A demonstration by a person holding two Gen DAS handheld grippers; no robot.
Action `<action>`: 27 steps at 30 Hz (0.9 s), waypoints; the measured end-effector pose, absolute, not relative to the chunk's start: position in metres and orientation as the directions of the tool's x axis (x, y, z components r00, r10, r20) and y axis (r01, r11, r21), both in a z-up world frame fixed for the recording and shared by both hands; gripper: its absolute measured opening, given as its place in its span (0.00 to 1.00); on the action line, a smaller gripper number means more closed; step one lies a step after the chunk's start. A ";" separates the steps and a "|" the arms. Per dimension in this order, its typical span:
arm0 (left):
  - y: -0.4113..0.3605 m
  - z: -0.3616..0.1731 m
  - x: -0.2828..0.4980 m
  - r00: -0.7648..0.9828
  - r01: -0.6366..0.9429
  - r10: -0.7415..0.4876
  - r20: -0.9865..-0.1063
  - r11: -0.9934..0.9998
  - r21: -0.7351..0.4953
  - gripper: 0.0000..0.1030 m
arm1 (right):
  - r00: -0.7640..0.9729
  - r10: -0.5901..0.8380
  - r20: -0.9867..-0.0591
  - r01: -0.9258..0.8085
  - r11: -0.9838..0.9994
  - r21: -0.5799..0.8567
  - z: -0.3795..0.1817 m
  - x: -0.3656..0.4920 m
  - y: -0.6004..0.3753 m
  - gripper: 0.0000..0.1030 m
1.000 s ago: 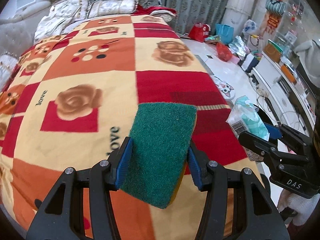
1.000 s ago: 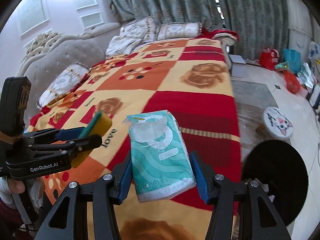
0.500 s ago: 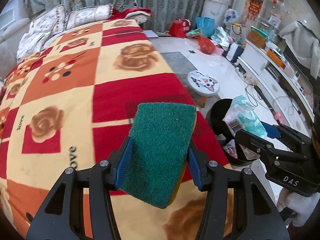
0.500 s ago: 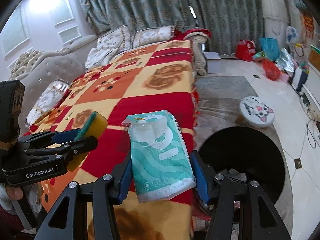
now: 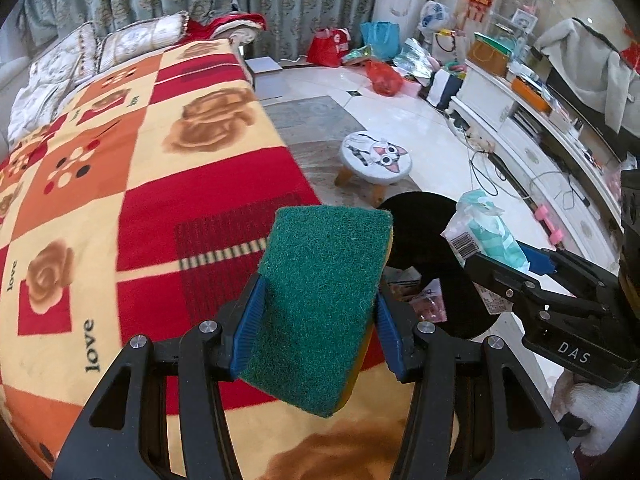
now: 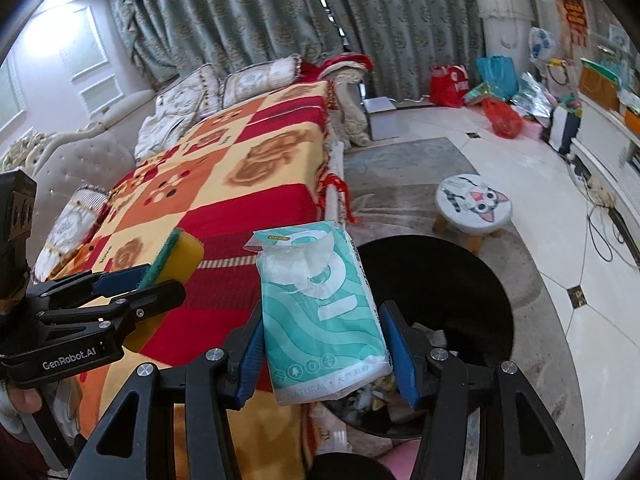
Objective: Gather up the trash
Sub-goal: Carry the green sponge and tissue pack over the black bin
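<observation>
Beside the patchwork bed (image 5: 120,168), left jaws clamp a green-and-yellow sponge (image 5: 320,304), right jaws a teal tissue pack (image 6: 324,312).

Grey-green curtains (image 6: 280,12) hang behind a checked bed (image 5: 120,160); pale tiled floor (image 6: 592,320).

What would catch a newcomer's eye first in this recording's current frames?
The green scouring sponge clamped in the left tongs fills the foreground, over the checkered rose blanket. The right tongs grip a teal tissue pack beside the black trash bin, near the cat-face stool.
</observation>
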State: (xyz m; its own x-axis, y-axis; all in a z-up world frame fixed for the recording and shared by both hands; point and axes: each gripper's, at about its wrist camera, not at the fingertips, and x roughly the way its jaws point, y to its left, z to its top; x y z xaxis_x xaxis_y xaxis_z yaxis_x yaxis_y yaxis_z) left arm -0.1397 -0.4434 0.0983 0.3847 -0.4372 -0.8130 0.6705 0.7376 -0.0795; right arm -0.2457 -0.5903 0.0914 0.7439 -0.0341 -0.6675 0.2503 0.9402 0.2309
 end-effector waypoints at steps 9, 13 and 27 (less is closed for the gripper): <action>-0.469 0.088 -0.139 0.359 0.692 -0.445 -0.820 0.716 -0.085 0.50 | 0.733 -0.052 -0.678 0.295 0.923 0.249 0.082 -0.252 -0.616 0.51; -0.477 0.085 -0.138 0.351 0.700 -0.448 -0.822 0.709 -0.088 0.50 | 0.729 -0.056 -0.683 0.308 0.917 0.253 0.079 -0.254 -0.624 0.51; -0.498 0.078 -0.138 0.336 0.713 -0.457 -0.824 0.694 -0.095 0.50 | 0.719 -0.071 -0.691 0.343 0.901 0.264 0.074 -0.258 -0.638 0.52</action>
State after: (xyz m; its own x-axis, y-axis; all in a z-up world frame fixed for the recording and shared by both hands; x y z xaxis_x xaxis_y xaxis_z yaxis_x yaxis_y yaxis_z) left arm -0.1382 -0.4978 0.0776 0.3358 -0.4572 -0.8235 0.7135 0.6943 -0.0945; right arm -0.2584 -0.6378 0.0735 0.7191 -0.0713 -0.6912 0.3433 0.9013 0.2643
